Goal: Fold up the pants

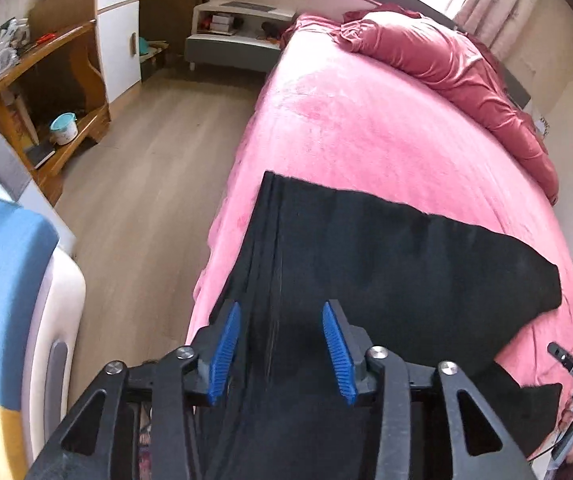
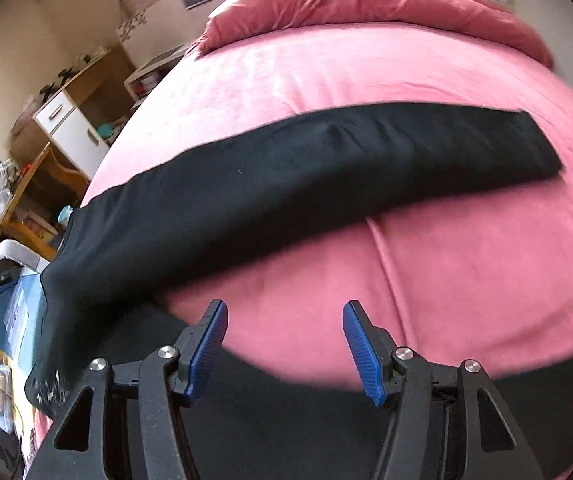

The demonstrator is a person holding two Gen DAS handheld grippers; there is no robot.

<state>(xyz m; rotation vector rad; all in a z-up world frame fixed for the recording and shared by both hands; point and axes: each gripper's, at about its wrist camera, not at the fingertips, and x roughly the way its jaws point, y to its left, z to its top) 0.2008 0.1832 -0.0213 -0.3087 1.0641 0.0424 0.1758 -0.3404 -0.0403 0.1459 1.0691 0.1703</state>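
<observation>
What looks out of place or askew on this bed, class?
The black fabric pants are askew: one leg lies flat across the pink fleece bedspread, while the other end hangs over the bed's edge. Nothing spilled or damaged shows.

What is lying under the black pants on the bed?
The black pants lie on the pink blanket of the bed. The blanket shows all around them. Whatever is directly beneath the cloth is covered and cannot be seen.

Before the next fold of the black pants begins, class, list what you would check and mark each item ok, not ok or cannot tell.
1. Left hand-held gripper open, over cloth: ok.
2. Right hand-held gripper open, holding nothing: ok.
3. Black pants on the pink bed: ok.
4. One leg stretched flat across the bed: ok.
5. Second leg laid over the first: not ok.
6. Waist end fully on the bed: cannot tell.
</observation>
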